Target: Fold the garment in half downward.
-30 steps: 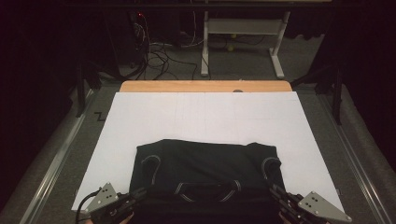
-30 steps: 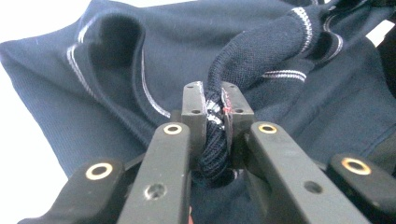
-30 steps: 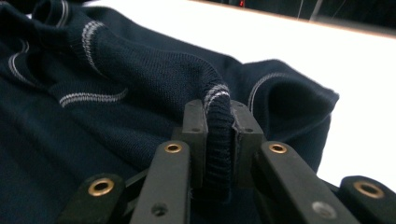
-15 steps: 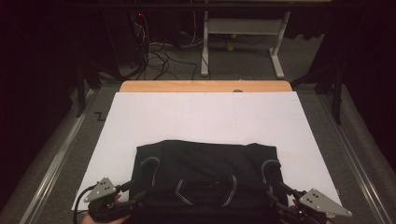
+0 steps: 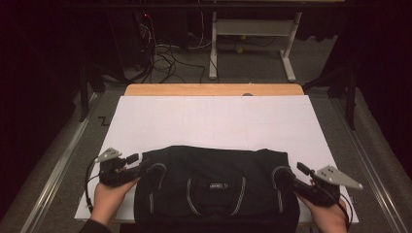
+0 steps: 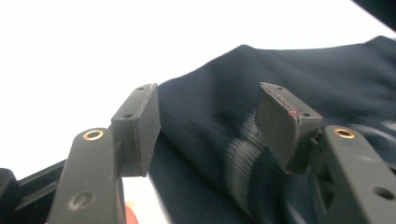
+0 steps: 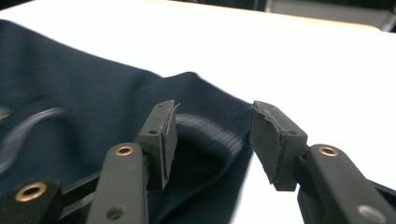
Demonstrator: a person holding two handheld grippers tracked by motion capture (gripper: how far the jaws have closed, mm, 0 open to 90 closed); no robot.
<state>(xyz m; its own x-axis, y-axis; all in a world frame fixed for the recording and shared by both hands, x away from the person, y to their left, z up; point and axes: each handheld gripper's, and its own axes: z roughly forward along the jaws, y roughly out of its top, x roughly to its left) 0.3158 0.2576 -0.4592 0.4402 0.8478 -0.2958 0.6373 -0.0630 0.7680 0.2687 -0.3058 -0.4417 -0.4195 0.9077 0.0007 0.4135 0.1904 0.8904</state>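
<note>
Dark garment [image 5: 216, 187] laid flat at near edge of white table cover [image 5: 214, 121]. Left gripper [image 5: 138, 169] and right gripper [image 5: 286, 178] shifted outward to garment's sleeve openings since a second ago. Jaws just opened on left, partly re-closed on right; both parted, sleeve cuff seen between, nothing clamped. Release judged done; fresh grasp pending.

The garment [image 5: 216, 187] lies at the tabletop's [image 5: 214, 116] six o'clock edge, left gripper [image 5: 138, 170] at its nine o'clock, right gripper [image 5: 290, 180] at three.

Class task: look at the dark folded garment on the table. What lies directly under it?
The dark garment lies on a white sheet that spreads out past its far, left and right edges. The sheet covers the wooden table, bare only along its far edge. What the garment itself covers is hidden.
</note>
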